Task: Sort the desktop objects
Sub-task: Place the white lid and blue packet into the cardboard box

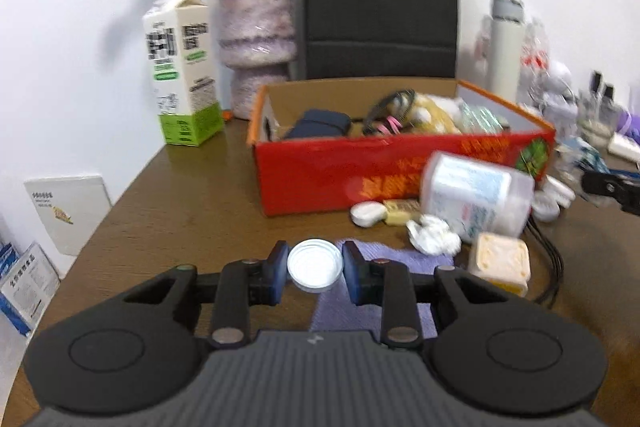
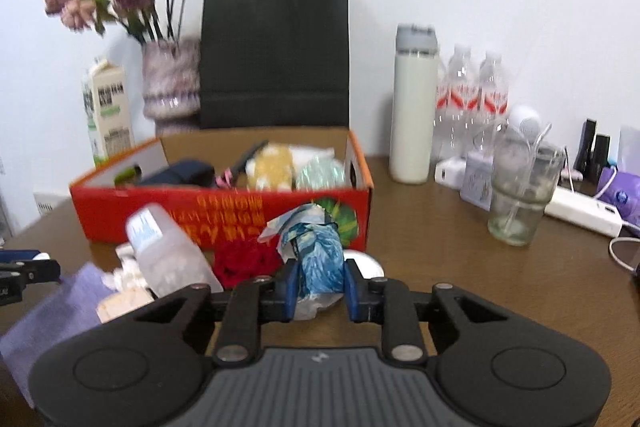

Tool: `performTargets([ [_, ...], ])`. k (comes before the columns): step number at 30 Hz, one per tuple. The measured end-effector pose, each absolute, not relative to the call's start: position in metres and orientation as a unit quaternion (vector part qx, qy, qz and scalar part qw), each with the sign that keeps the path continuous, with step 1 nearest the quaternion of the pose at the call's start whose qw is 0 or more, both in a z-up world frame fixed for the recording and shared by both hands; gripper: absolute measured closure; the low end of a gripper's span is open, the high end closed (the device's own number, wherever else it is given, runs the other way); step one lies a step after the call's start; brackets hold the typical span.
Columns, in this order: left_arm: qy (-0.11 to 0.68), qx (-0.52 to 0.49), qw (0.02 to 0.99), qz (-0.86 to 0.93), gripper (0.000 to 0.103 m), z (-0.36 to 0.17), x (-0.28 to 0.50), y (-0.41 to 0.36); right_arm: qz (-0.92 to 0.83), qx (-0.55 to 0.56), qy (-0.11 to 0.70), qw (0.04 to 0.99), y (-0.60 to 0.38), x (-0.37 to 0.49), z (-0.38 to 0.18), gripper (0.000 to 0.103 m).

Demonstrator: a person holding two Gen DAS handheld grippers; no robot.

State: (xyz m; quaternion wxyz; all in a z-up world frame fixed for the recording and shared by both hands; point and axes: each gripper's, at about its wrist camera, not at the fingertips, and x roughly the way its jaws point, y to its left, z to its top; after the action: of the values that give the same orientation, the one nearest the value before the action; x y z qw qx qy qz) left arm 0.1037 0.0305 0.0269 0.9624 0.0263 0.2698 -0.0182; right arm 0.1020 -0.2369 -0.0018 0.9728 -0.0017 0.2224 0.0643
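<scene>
A red cardboard box (image 1: pixel 320 179) with several items inside stands mid-table; it also shows in the right wrist view (image 2: pixel 120 215). My left gripper (image 1: pixel 315 269) is shut on a round white lid (image 1: pixel 315 265), held above a purple cloth (image 1: pixel 384 259). My right gripper (image 2: pixel 319 285) is shut on a blue patterned packet (image 2: pixel 322 263) in front of the box. A clear plastic jar (image 1: pixel 476 199) lies on its side beside crumpled paper (image 1: pixel 434 235) and a cream square block (image 1: pixel 500 263). The jar also shows in the right wrist view (image 2: pixel 168 255), next to a red cloth (image 2: pixel 244 263).
A milk carton (image 1: pixel 182 67), flower vase (image 1: pixel 256 39) and black paper bag (image 1: pixel 380 7) stand behind the box. A white thermos (image 2: pixel 414 107), water bottles (image 2: pixel 472 95), a glass (image 2: pixel 524 195) and a power strip (image 2: pixel 584 213) fill the right side. Black cables (image 1: pixel 548 259) lie near the block.
</scene>
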Motion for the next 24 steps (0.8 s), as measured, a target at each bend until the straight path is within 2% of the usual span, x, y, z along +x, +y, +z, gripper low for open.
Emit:
performTargets([
  [6,0.266,0.035,0.963,-0.001,0.073,0.027,0.108,0.029,0.084,0.008,0.165,0.983,-0.237,0.085,0.014,0.082],
  [9,0.255,0.000,0.967,-0.005,0.073,0.044,0.113,0.034,0.114,0.040,0.157,0.980,-0.241,0.084,0.026,0.082],
  [12,0.261,-0.028,0.964,-0.032,0.073,0.077,0.133,0.034,0.130,0.065,0.177,0.973,-0.243,0.100,0.046,0.082],
  [16,0.234,-0.012,0.971,-0.056,0.073,0.109,0.176,0.008,0.151,0.071,0.203,0.965,-0.229,0.147,0.075,0.082],
  [19,0.260,-0.017,0.965,-0.041,0.073,0.099,0.221,-0.011,0.173,0.103,0.231,0.952,-0.218,0.195,0.079,0.082],
  [24,0.288,-0.032,0.957,-0.019,0.073,0.068,0.263,-0.022,0.138,0.149,0.298,0.933,-0.205,0.251,0.047,0.082],
])
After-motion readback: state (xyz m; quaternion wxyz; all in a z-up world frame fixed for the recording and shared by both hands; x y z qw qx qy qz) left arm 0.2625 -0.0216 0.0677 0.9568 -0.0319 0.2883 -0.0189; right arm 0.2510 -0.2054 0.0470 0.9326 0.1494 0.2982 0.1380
